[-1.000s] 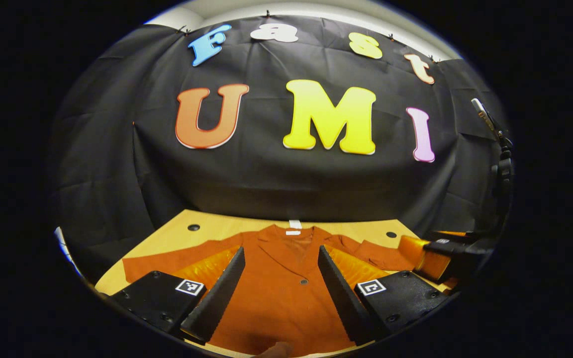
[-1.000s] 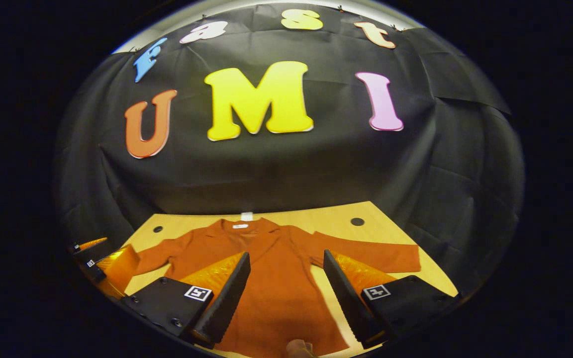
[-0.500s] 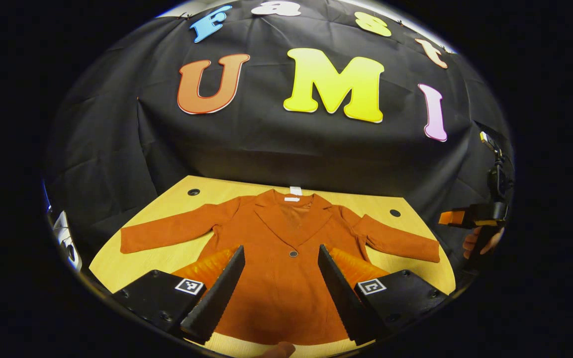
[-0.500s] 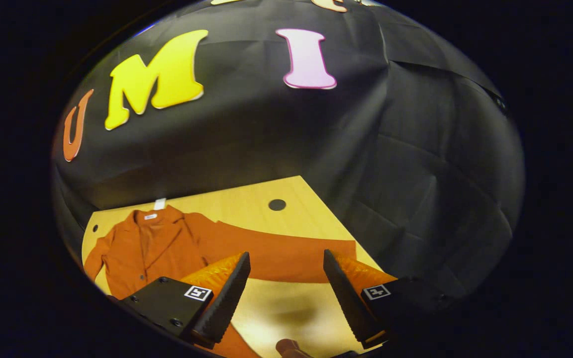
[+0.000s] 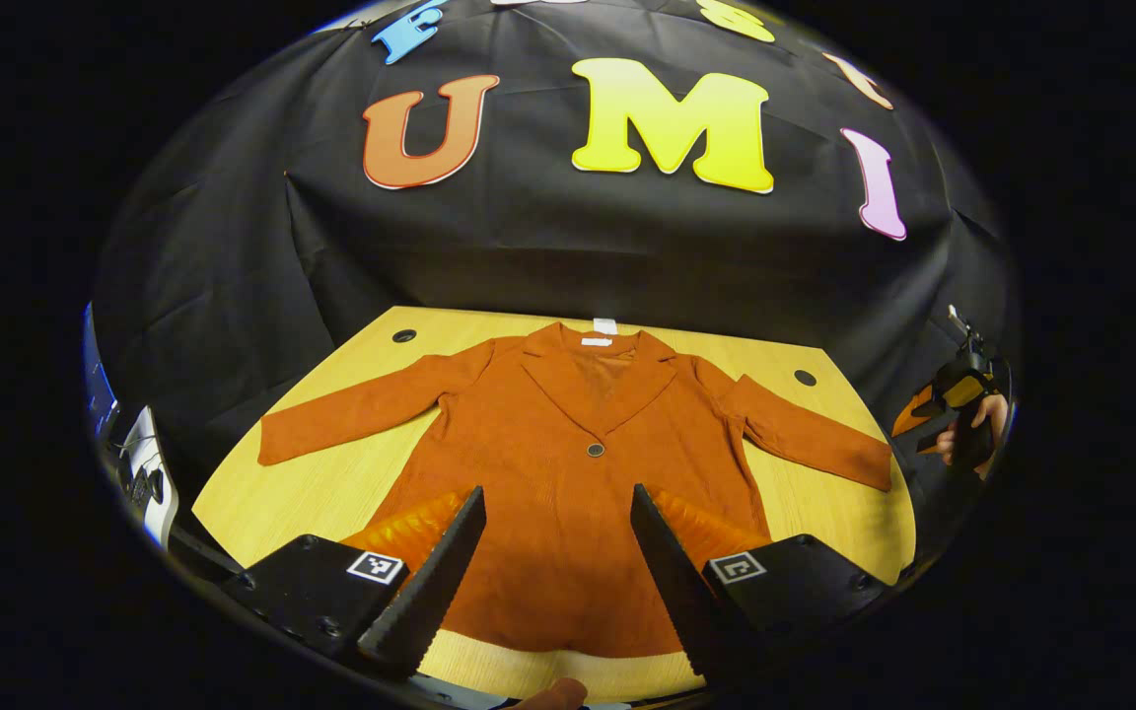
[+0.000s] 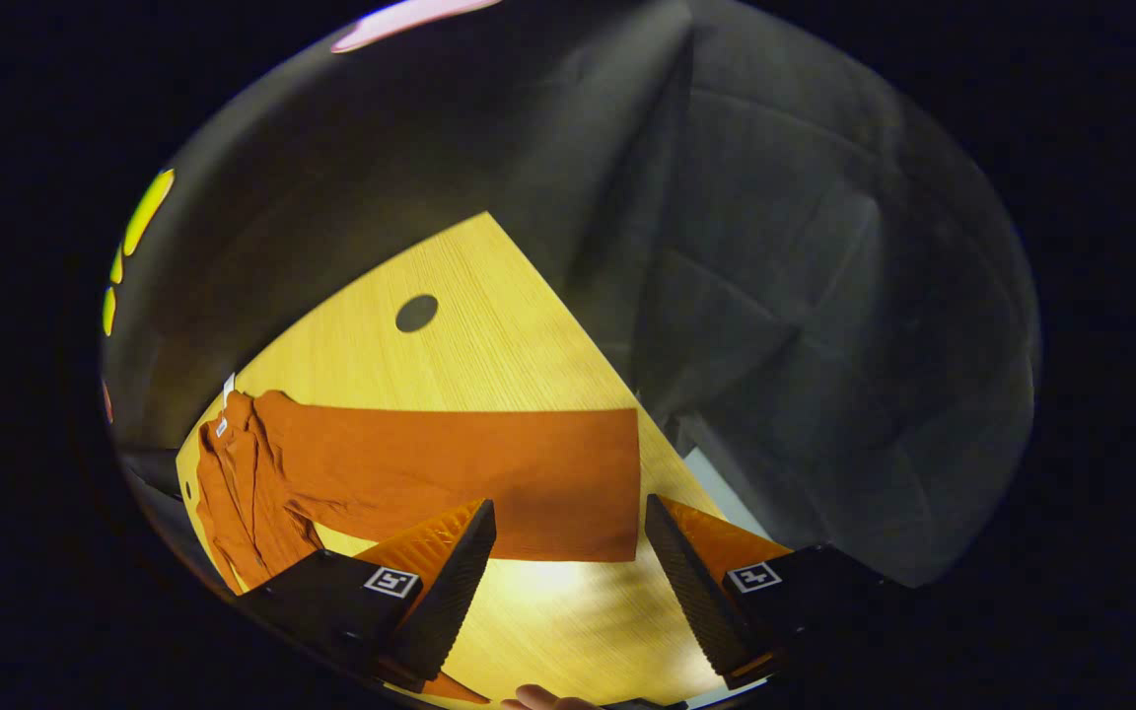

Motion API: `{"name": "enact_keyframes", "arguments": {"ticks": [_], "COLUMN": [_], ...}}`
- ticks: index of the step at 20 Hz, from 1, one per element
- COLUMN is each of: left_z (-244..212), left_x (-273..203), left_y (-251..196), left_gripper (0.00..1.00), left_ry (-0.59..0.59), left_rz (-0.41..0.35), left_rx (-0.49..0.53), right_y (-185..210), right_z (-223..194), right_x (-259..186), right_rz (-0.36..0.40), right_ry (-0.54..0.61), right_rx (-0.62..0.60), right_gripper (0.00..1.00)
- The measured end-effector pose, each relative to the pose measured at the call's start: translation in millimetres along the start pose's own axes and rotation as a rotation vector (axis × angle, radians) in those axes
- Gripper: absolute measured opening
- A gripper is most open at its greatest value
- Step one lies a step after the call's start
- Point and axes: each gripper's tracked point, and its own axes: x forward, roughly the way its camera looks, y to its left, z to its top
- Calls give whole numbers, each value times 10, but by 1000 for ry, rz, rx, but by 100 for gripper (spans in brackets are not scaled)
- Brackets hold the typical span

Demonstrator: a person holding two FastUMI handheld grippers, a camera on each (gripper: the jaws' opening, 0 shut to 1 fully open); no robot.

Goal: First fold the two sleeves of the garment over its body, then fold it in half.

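Note:
A rust-orange jacket [image 5: 568, 473] lies flat and face up on the wooden table [image 5: 312, 493], collar toward the wall, with both sleeves spread out to the sides. My left gripper [image 5: 553, 562] hovers open above the jacket's lower hem, holding nothing. In the left gripper view the right gripper [image 5: 943, 409] and the hand holding it sit far right, past the right sleeve's cuff [image 5: 869, 468]. In the right gripper view the right sleeve [image 6: 469, 478] stretches across the table. My right gripper [image 6: 568, 582] stands open just in front of the cuff [image 6: 603, 483], apart from it.
The table [image 6: 450, 355] has round cable holes at its back corners [image 5: 404, 335] [image 5: 805, 378] [image 6: 417, 313]. Its right edge runs close beside the cuff in the right gripper view. A white device [image 5: 144, 463] stands off the table's left side.
Both grippers rose and pulled back from the jacket. The right gripper swung out to the right, from over the body to the end of the right sleeve. Both stayed open.

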Motion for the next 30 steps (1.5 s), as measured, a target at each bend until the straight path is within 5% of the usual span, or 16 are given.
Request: {"name": "enact_keyframes", "arguments": {"ticks": [8, 13, 18, 21, 24, 27, 28, 29, 30], "left_z": [-460, -585, -637, -704, -722, -718, -724, -737, -754], "left_x": [-119, -142, -128, -137, -138, -164, -167, -171, -168], "left_y": [94, 155, 217, 231, 251, 248, 261, 258, 247], "left_gripper": [96, 96, 96, 97, 96, 97, 96, 96, 96], "left_ry": [125, 153, 163, 182, 184, 185, 184, 186, 189], "left_rz": [51, 75, 91, 95, 100, 97, 98, 98, 97], "left_rx": [-54, -102, -105, -104, -95, -93, -94, -97, -102], "right_y": [-83, -131, -74, -67, -31, -104, -134, -169, -167], "right_z": [84, 88, 15, -19, 34, 1, -37, -35, -29], "right_x": [402, 547, 600, 643, 652, 642, 639, 641, 646], "right_rz": [58, 8, 5, -12, 23, 19, 17, 11, 16], "right_ry": [156, 221, 261, 279, 264, 275, 285, 285, 286], "right_rx": [14, 72, 67, 75, 119, 124, 111, 99, 98], "right_gripper": [94, 89, 72, 46, 53, 53, 46, 60, 46]}}
